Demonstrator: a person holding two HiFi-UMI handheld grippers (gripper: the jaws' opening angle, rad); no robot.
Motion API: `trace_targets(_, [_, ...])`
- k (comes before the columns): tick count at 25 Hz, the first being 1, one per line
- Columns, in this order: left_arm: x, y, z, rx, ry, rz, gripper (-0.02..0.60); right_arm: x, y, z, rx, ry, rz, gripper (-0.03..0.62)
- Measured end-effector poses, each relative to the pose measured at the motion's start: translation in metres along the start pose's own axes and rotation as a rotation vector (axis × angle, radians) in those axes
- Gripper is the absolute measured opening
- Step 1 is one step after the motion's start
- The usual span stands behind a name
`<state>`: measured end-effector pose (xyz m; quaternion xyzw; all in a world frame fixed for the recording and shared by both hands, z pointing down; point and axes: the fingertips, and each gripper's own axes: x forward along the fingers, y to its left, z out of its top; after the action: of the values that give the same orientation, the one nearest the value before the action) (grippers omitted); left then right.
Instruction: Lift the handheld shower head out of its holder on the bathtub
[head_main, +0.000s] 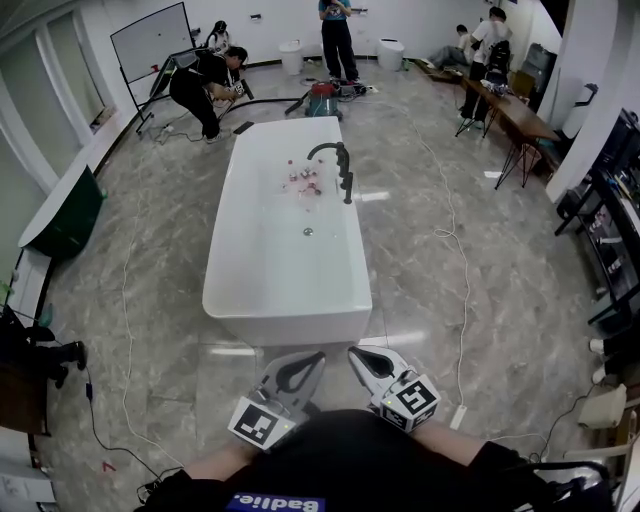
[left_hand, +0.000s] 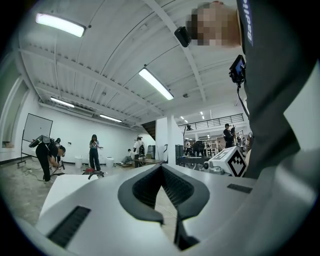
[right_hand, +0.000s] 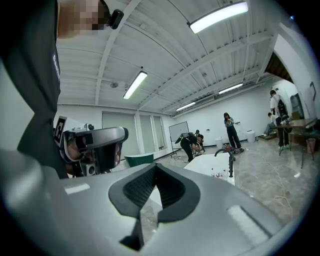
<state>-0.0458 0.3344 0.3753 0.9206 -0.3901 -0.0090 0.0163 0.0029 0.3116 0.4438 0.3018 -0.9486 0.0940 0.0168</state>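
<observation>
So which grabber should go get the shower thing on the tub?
Probably the right gripper: the black shower fixture stands on the bathtub's right rim, its side. It and the left gripper are both shut, far off.

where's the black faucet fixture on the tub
In the head view, the black curved faucet fixture stands on the right rim of the white freestanding bathtub, toward its far end, beside small pink items inside.

The white freestanding bathtub (head_main: 287, 322) is lying lengthwise, running from near to far. The slim black handheld shower head (head_main: 348, 185) is standing upright in its holder (head_main: 348, 199) on the tub's right rim, toward the far end, just beside the curved black spout (head_main: 322, 149).
</observation>
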Motion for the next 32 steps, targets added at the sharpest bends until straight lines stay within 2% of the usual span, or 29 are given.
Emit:
trace_targets(5, [0.032, 0.032, -0.006, -0.003, -0.010, -0.015, 0.005, 0.024, -0.038, 0.002, -0.007, 0.013, -0.026, 0.002])
trace_targets(8, [0.059, 0.065, -0.010, -0.024, -0.007, -0.039, 0.005, 0.050, -0.070, 0.008, -0.013, 0.039, -0.064, 0.002])
trace_targets(18, [0.136, 0.251, -0.014, -0.049, -0.018, -0.128, 0.005, 0.211, -0.156, 0.035, 0.009, 0.045, -0.149, 0.002])
trace_targets(22, [0.167, 0.303, -0.017, -0.050, -0.009, -0.169, 0.005, 0.252, -0.190, 0.045, -0.002, 0.035, -0.190, 0.002])
trace_targets(27, [0.204, 0.335, -0.017, -0.042, -0.012, -0.185, 0.005, 0.272, -0.225, 0.043, 0.017, 0.047, -0.211, 0.002])
trace_targets(32, [0.240, 0.339, -0.024, -0.035, -0.001, -0.170, 0.005, 0.278, -0.255, 0.044, 0.007, 0.057, -0.163, 0.002])
